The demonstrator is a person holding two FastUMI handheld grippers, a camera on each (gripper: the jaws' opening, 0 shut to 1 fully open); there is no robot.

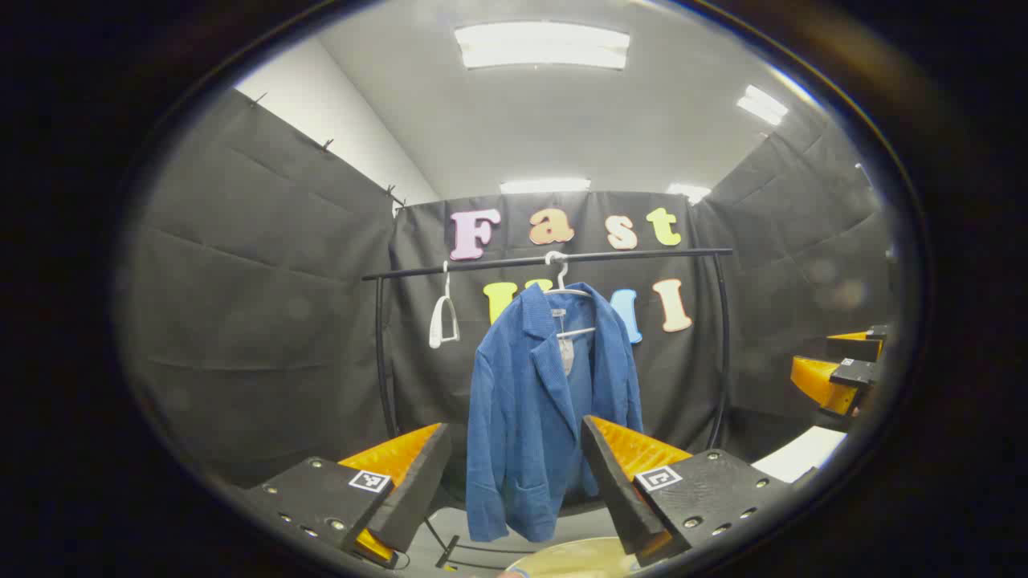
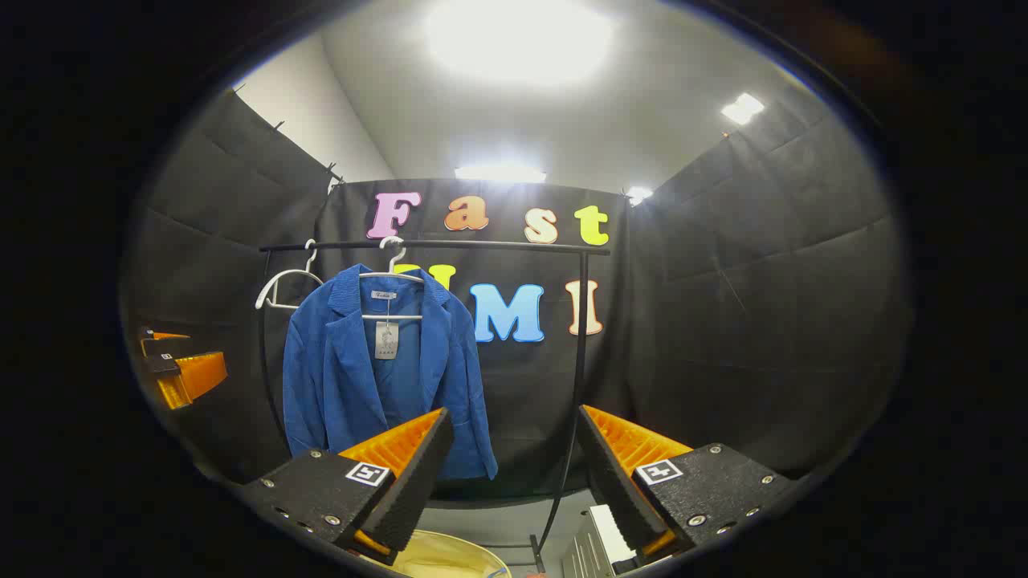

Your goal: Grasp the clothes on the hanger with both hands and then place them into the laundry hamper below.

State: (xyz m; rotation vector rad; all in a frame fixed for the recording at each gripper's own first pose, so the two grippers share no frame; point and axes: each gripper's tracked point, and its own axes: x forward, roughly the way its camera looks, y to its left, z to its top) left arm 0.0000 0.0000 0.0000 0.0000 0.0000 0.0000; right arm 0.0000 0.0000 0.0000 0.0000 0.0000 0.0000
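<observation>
- Two hangers are on the rail (image 1: 546,261): one carries the jacket (image 1: 546,401), the other, an empty hanger (image 1: 443,317), is beside the jacket along the rail.
- The jacket is blue and hangs straight down from the rail, its front open, and a paper tag (image 2: 387,339) hangs inside under the collar.
- In the left gripper view, the left gripper (image 1: 514,457) is in front of the jacket and apart from it; the lower part of the jacket shows between the two fingers. The jaws are wide apart and hold nothing.
- In the right gripper view, the right gripper (image 2: 514,449) points at the rail's side post (image 2: 577,377), beside the jacket; its fingers stand wide apart and are empty too. The hem of the jacket is behind one finger, but I cannot tell any touching.
- Each gripper is also seen far off at the edge of the other's view.
- The hamper (image 1: 574,558) is below the jacket; just its pale round rim is seen at the bottom edge, between the fingers.
</observation>
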